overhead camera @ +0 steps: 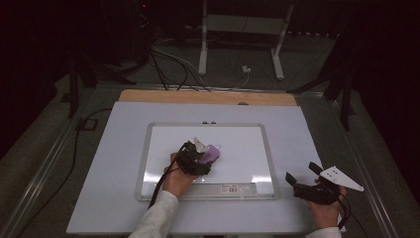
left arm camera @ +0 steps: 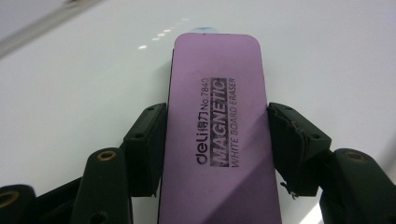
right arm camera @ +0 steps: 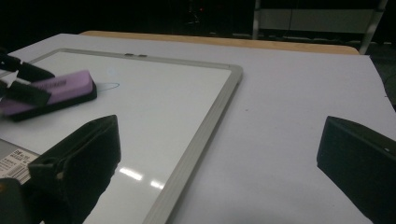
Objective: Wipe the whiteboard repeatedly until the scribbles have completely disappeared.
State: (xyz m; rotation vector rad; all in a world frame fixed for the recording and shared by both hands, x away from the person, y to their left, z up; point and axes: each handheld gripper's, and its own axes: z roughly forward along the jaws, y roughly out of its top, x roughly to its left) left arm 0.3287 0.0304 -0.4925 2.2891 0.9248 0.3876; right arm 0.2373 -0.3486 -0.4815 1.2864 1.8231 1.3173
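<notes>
Purple eraser (left arm camera: 217, 135) clamped by its long sides in left gripper (overhead camera: 205, 157) fingers, flat on the whiteboard (overhead camera: 247, 148) to wipe a blue mark (right arm camera: 108, 85); right gripper (overhead camera: 303, 174) resting on the desk (overhead camera: 114, 163), fingers spread, empty.

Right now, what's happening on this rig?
A person is wiping a whiteboard with a purple magnetic whiteboard eraser. The left gripper has its jaws clamped on the eraser's long sides and presses it flat on the board, next to a faint blue pen mark. The right gripper sits off the board on the white table cover, jaws open and holding nothing.
</notes>
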